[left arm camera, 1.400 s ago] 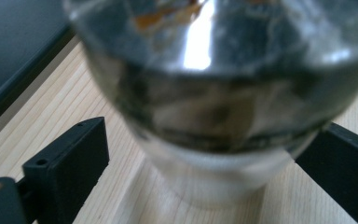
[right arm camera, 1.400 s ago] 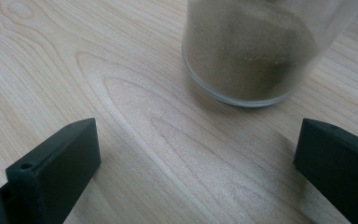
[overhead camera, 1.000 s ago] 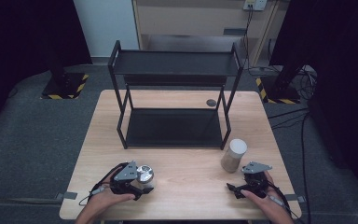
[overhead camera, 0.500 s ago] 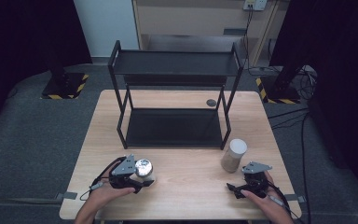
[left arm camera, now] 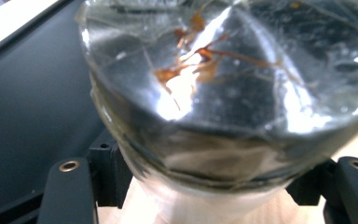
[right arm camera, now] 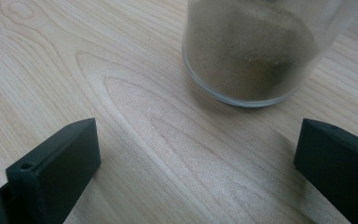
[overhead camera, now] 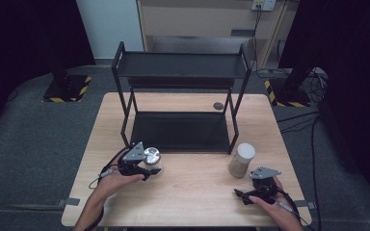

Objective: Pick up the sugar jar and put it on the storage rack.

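A clear glass jar [overhead camera: 151, 156] with a shiny metal lid sits between the jaws of my left gripper [overhead camera: 146, 168], just in front of the black rack. In the left gripper view the jar [left arm camera: 223, 93] looms large, tilted, and the black fingers [left arm camera: 70, 186] press on its sides, so the left gripper [left arm camera: 212, 184] is shut on it. My right gripper [overhead camera: 249, 191] rests near the table's front right, open. A tall jar of brown powder [overhead camera: 241, 160] stands just beyond it. In the right gripper view that powder jar [right arm camera: 251, 51] is ahead of the right gripper [right arm camera: 196, 154] and its spread jaws, untouched.
A black two-tier metal rack [overhead camera: 180, 72] stands at the back middle of the wooden table [overhead camera: 192, 202]. A small dark round disc [overhead camera: 218, 105] lies beside the rack's right rear leg. Grey floor surrounds the table.
My left gripper has carried the glass jar away from the person toward the rack and lifted it a little. The right gripper and the powder jar have stayed put.
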The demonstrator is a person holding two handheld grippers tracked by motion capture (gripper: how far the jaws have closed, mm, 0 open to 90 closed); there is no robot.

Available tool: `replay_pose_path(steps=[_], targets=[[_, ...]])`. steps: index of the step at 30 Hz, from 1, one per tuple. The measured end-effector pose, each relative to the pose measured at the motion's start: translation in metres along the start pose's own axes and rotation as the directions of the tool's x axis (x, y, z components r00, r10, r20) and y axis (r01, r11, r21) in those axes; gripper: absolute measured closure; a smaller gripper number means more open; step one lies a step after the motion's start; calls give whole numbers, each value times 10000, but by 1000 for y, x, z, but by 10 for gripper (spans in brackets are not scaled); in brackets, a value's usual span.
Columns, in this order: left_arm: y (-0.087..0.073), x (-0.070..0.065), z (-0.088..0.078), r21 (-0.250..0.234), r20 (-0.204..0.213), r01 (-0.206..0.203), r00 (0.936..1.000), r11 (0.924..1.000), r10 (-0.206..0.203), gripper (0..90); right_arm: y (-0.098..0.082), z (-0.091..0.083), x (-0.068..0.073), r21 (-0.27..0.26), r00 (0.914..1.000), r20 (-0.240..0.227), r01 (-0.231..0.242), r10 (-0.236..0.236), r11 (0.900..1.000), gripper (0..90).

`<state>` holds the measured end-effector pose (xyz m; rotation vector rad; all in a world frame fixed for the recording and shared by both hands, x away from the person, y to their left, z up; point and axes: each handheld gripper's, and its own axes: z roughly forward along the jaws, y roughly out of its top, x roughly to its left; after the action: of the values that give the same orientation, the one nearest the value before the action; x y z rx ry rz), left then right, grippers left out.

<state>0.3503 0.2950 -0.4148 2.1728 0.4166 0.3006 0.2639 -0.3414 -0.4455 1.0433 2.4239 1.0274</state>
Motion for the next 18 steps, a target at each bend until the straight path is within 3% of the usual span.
replay_pose_path(steps=[14,18], targets=[[24,20,11,57,-64,4,10000,10000,-3,299,0,0,0,1,10000,-15,14,-14,10000,8],[31,24,8,37,-57,-191,9998,9998,191,299,0,0,0,2,10000,-15,16,-16,10000,8]])
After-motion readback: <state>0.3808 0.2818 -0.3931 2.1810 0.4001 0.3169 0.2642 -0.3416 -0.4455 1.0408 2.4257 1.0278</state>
